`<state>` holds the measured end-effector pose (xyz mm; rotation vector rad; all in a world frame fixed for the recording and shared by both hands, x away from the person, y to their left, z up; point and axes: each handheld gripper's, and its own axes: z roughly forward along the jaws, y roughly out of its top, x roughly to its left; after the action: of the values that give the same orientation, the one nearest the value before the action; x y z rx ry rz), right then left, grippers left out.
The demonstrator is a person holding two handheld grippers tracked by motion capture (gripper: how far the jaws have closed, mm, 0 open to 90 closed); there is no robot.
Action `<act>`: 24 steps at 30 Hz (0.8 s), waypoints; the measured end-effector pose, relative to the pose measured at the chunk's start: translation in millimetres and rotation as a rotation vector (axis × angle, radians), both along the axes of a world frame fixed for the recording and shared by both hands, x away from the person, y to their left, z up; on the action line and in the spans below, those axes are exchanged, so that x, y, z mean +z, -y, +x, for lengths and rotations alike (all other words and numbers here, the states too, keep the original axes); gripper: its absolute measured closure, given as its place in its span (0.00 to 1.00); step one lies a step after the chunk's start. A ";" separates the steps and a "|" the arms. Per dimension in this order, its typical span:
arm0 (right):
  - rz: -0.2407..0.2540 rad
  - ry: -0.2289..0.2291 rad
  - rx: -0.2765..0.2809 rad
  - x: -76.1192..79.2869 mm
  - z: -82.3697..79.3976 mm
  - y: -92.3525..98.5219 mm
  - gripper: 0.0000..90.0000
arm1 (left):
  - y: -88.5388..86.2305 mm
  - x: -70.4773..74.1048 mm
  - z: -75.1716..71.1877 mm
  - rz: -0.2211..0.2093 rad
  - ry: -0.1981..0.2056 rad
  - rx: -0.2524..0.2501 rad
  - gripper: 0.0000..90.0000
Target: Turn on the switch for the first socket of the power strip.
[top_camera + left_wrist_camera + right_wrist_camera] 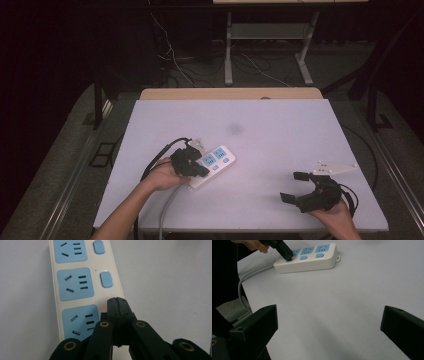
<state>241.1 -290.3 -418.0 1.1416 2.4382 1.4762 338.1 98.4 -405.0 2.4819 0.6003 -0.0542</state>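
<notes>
- White plastic power strip with blue sockets and blue switches (212, 165) lies flat on the pale table (280, 135), on the left side, near the front.
- The black left gripper (117, 302) has its jaws pressed together — holding nothing — tips down on the strip's near switch.
- The black right gripper (295, 186) is wide open and empty, well apart — front right.
- A grey cord (167, 205) runs off the table's front edge.

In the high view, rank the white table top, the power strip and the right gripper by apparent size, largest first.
1. White table top, largest by far.
2. Power strip and right gripper: these look about alike; the left gripper covers part of the strip, so I won't rank them.
</notes>
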 end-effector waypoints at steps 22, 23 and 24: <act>-0.008 -0.005 -0.003 -1.3 1.7 -0.3 0.01 | -0.7 0.2 1.7 -0.006 -0.013 0.008 1.00; -0.008 -0.005 -0.003 -1.3 1.7 -0.3 0.01 | -1.0 -0.1 1.9 -0.009 -0.015 0.009 1.00; -0.008 -0.005 -0.003 -1.3 1.8 -0.2 0.01 | -1.3 -0.1 2.1 -0.009 -0.017 0.010 1.00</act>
<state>242.9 -290.0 -419.3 1.1480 2.4420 1.4634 340.1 99.6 -405.1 2.4721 0.6181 -0.0738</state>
